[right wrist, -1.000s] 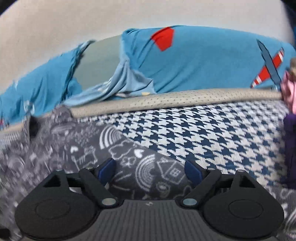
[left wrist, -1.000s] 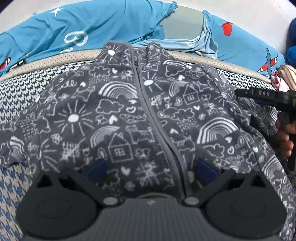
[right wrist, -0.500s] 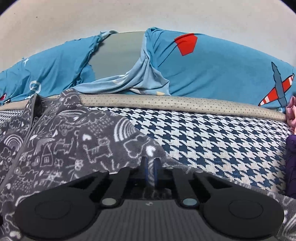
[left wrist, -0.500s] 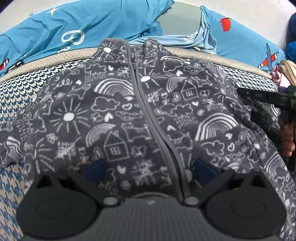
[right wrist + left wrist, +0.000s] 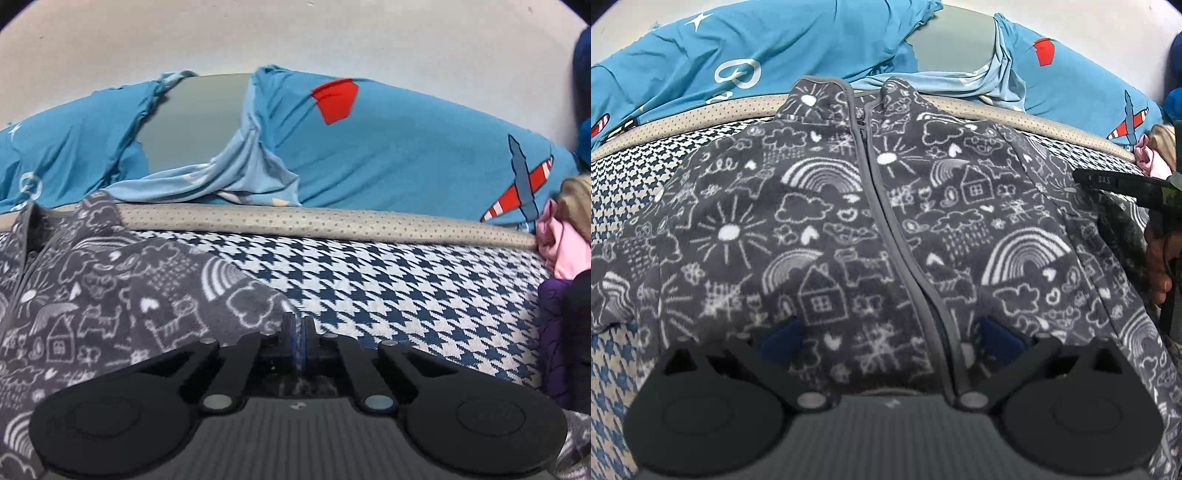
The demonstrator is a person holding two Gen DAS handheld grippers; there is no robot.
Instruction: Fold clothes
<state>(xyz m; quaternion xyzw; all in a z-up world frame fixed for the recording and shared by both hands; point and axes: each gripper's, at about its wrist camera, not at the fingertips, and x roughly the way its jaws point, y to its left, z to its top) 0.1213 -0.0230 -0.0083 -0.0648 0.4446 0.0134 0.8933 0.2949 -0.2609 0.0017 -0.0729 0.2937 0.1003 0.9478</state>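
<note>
A dark grey fleece jacket [image 5: 820,236] with white doodle print lies face up, zipped, collar toward the far side, on the houndstooth bed cover [image 5: 613,192]. My left gripper [image 5: 890,339] is open, its blue pads spread wide over the jacket's lower front, either side of the zip. My right gripper [image 5: 297,338] is shut, its pads pinched together at the jacket's [image 5: 110,314] right edge, with grey fleece showing under them. In the left wrist view the right gripper [image 5: 1082,179] sits at the jacket's right shoulder, with a person's hand [image 5: 1158,266] behind it.
Blue bedding with planes and stars [image 5: 406,155] is bunched along the far side behind a beige band [image 5: 332,221]. Pink clothes [image 5: 557,251] and a purple garment [image 5: 554,332] are piled at the right. Bare houndstooth cover [image 5: 406,295] lies right of the jacket.
My right gripper went from wide open to shut at the jacket's right edge and tilted a little. The left gripper stayed open in place; the jacket shifted slightly.
</note>
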